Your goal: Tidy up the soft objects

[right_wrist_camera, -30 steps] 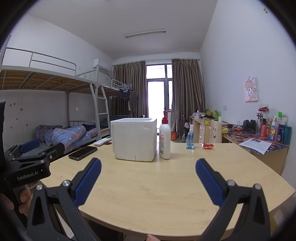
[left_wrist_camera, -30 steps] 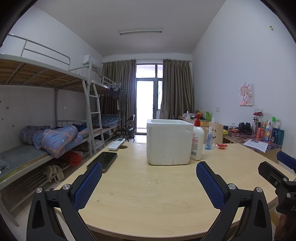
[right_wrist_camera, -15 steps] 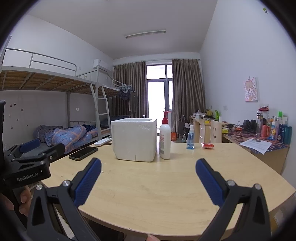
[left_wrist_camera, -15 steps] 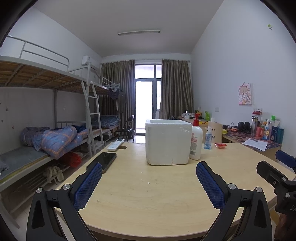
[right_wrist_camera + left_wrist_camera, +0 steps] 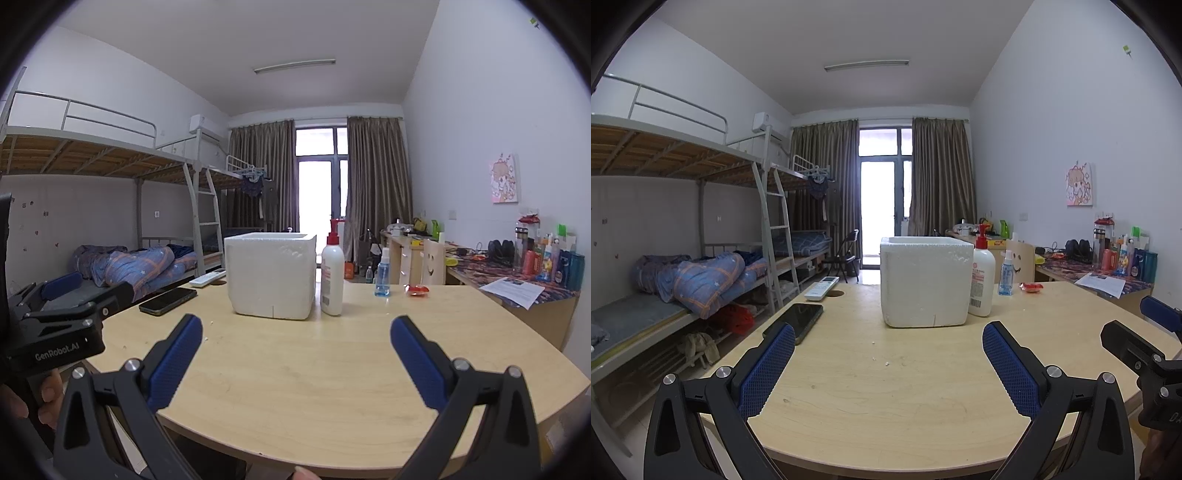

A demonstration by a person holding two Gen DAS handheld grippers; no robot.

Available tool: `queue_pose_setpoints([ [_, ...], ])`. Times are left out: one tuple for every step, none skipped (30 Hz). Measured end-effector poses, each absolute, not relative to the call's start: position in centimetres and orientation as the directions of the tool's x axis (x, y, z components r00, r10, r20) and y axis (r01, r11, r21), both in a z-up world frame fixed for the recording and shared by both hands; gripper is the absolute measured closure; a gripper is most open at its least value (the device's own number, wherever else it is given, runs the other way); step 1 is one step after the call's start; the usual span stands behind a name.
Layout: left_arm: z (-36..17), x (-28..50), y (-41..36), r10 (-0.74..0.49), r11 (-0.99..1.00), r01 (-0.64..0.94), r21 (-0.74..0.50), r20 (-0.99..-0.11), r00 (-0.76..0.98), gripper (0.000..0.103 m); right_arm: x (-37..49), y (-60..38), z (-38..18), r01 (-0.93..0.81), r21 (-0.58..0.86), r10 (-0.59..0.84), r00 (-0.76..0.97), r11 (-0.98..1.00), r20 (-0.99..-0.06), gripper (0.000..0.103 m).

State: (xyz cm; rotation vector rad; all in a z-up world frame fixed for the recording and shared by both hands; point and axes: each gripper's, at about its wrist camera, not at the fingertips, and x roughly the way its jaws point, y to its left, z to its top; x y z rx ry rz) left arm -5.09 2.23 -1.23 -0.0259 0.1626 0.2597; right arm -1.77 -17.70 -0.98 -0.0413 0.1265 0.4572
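Note:
A white foam box (image 5: 925, 280) stands open-topped on the round wooden table (image 5: 905, 398); it also shows in the right wrist view (image 5: 271, 275). My left gripper (image 5: 888, 363) is open and empty above the table's near edge, well short of the box. My right gripper (image 5: 295, 356) is open and empty, also short of the box. A small red soft packet (image 5: 1030, 287) lies at the far right of the table, also in the right wrist view (image 5: 417, 290). The box's inside is hidden.
A white pump bottle (image 5: 981, 282) stands right of the box, then a small blue spray bottle (image 5: 1005, 275). A black phone (image 5: 798, 320) and a white remote (image 5: 822, 288) lie at the left. Bunk beds (image 5: 683, 273) line the left wall; a cluttered desk (image 5: 1108, 266) stands right.
The left view has shifted slightly, the box now sitting a touch lower and further left. The right gripper has held still. Both stay open.

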Motion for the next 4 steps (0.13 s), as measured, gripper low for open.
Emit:
queue_pose_setpoints([
  [-1.23, -5.07, 2.27, 0.254, 0.966, -0.258, -0.005, -0.163, 0.953, 0.001, -1.77, -17.71, -0.99, -0.442, -0.011, 0.437, 0.890, 0.897, -0.132, 0.000],
  [-1.18, -5.07, 2.31, 0.254, 0.966, -0.259, -0.006, -0.163, 0.953, 0.001, -1.77, -17.68, -0.99, -0.442, -0.012, 0.437, 0.890, 0.897, -0.133, 0.000],
  [-1.22, -5.07, 2.30, 0.251, 0.967, -0.256, -0.004, -0.165, 0.954, 0.001, -1.83, -17.72, -0.99, -0.442, -0.012, 0.437, 0.890, 0.897, -0.133, 0.000],
  [-1.19, -5.09, 2.32, 0.251, 0.967, -0.256, -0.005, -0.165, 0.954, 0.001, -1.78, -17.68, -0.97, -0.442, -0.012, 0.437, 0.890, 0.897, -0.132, 0.000],
])
